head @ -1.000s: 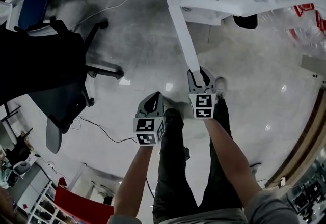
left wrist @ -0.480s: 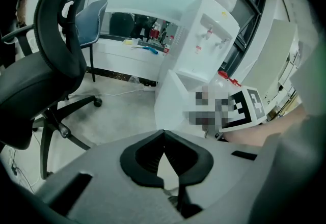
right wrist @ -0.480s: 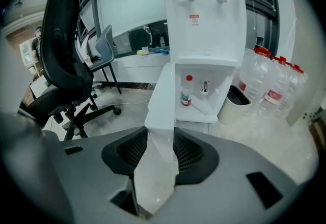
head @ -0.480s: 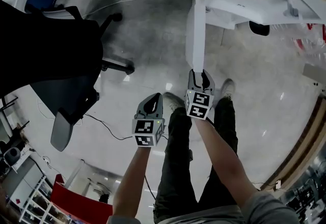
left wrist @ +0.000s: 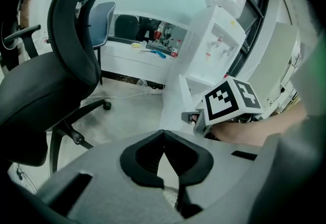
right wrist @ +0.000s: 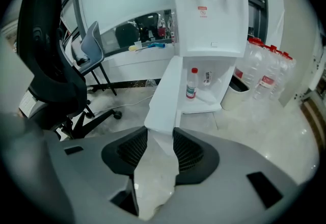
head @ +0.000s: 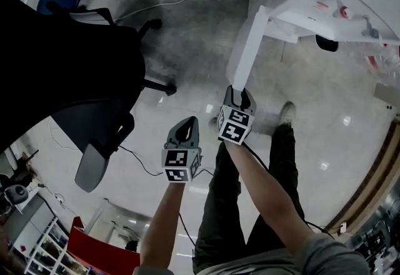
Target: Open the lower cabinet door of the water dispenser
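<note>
Both mid-frame: we see right gripper (head: 236, 90) clamping edge of open lower cabinet door (head: 248, 50); left gripper (head: 187, 124) seemingly closed, empty.

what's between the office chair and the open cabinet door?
Bare grey floor, crossed only by a white cable at its far end. The head view shows it, between office chair and cabinet door.

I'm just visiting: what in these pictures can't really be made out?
- Label on the small bottle in the cabinet: too small to read, right gripper view.
- Top of the water dispenser: cut off by the upper edge, right gripper view.
- Inside of the cabinet: hidden under the dispenser's body, head view.
- Any handle on the lower cabinet door: the right gripper covers the edge it clamps.
</note>
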A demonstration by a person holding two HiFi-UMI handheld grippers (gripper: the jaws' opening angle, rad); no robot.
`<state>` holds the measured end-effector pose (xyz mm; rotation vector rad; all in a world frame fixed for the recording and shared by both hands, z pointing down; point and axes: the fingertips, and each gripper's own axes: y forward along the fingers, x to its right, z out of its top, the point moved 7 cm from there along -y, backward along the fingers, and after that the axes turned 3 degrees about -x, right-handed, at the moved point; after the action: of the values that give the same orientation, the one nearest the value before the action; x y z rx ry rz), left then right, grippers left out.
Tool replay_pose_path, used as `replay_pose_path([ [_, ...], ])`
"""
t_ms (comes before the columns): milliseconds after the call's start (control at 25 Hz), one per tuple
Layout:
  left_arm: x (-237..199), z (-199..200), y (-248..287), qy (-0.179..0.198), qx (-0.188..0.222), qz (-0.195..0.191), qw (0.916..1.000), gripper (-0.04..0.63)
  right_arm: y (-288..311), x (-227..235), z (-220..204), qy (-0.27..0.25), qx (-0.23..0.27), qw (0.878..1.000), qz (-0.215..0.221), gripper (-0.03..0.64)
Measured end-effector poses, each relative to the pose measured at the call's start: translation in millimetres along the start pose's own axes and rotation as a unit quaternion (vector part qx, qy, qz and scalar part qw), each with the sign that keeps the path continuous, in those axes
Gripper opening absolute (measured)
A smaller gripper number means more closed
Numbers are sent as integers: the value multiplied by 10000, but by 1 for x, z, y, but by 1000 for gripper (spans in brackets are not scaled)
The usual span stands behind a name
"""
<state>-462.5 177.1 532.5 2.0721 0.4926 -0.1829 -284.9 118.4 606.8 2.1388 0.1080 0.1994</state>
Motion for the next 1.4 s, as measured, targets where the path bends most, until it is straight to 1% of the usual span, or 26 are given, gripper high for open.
replay_pose_path([
  [120,-13,4,-5,-21,-1,50,10000,8,5,-19,5,167,-80,9998,-70,164],
  [240,-23,6,-10,-1,-16,91,10000,9,12,-36,10,266,-141,9995,-35,164],
  [480,-37,10,-16,-20,-38,160,9999,8,23,-62,20,217,-175,9995,133,163],
  [560,-40,11,-16,-35,-32,180,9998,8,26,-68,22,132,-175,9995,206,154],
  [680,-41,13,-18,-84,-19,198,9998,8,29,-76,26,-54,-161,9993,340,118],
  [880,-43,12,-20,-193,-5,243,9995,8,37,-86,33,-333,-149,9974,621,100],
  [1120,-42,8,-24,-313,6,310,9990,8,48,-99,47,-573,-189,9927,1048,86],
  [1400,-43,5,-26,-339,-1,337,9989,8,57,-112,59,-876,-146,9878,1280,79],
])
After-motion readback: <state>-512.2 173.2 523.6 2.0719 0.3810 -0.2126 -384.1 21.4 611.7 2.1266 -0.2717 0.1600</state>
